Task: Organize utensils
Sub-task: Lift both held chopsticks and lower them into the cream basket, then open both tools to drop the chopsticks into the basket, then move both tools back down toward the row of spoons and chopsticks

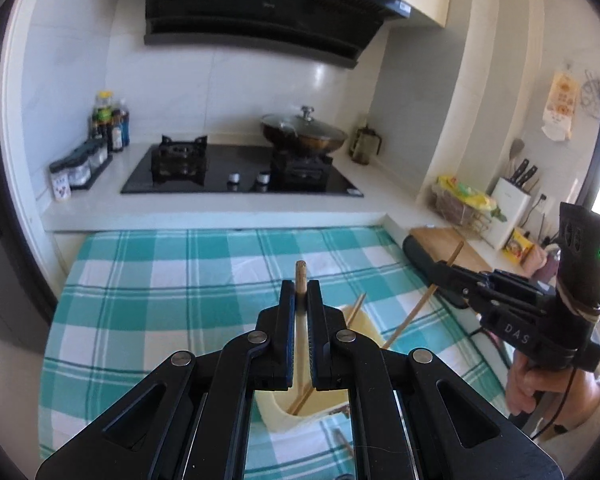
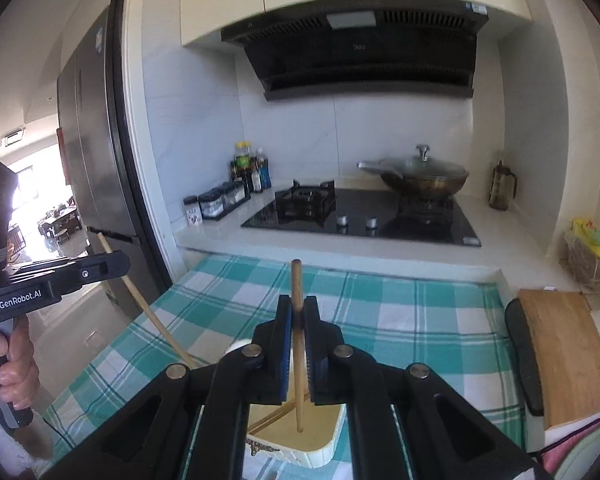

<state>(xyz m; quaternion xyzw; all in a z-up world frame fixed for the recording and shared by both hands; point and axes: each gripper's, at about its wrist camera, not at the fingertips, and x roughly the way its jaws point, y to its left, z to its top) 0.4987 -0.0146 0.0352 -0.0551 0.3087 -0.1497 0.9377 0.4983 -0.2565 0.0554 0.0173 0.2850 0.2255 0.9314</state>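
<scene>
A wooden chopstick (image 1: 301, 280) is being pinched in the closed left gripper (image 1: 300, 292); a second chopstick (image 2: 297, 344) is being clamped in the right gripper (image 2: 297, 312), its lower tip being held inside the cream holder (image 2: 300, 436) directly below. More sticks are being kept slanted in that holder. Each stick is judged light, stiff and smooth — liable to pivot, so it is best gripped near mid-length. Beyond the holder, open checked cloth (image 1: 172, 276) is being left free up to the counter edge (image 1: 220, 222) — the cutting board (image 2: 568, 356) is lying to the holder's right.
</scene>
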